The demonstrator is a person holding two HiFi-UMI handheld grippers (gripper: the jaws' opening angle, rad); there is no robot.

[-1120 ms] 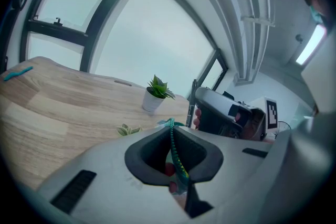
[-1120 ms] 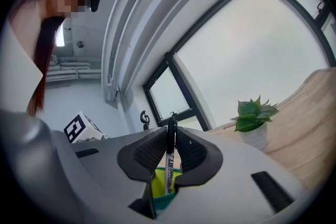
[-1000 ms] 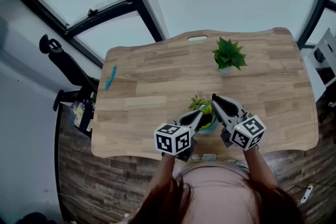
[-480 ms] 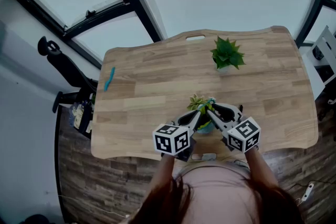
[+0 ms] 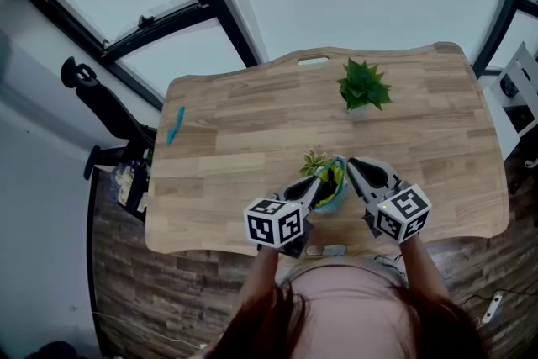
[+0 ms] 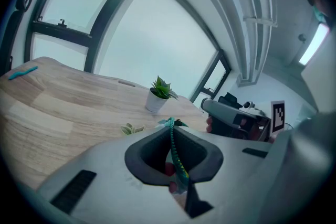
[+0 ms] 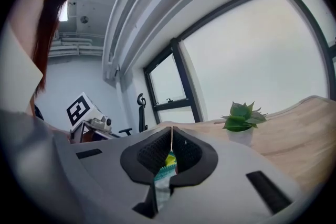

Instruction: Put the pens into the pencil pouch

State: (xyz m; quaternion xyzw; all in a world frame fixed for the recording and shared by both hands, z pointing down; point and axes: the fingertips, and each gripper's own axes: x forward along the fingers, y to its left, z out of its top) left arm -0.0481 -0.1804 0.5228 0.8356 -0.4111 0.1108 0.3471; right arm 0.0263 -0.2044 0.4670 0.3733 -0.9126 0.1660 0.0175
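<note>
Pencil pouch (image 5: 334,181) sits between the grippers: the left gripper (image 5: 317,184) is clamped on its zipper edge, and the right gripper (image 5: 352,165) has just closed its jaws, apparently on the opposite rim. That leaves no free jaws for the teal pen (image 5: 175,124) lying well off beyond the left gripper.

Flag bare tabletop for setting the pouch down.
Wide bare tabletop between the teal pen at the left edge and the potted plant; also the right side past the plant. Crowded at the near edge: pencil pouch and leafy sprig.

Pencil pouch (image 5: 334,182) largely hidden; the tiny teal object (image 5: 176,124) is perhaps a pen.
</note>
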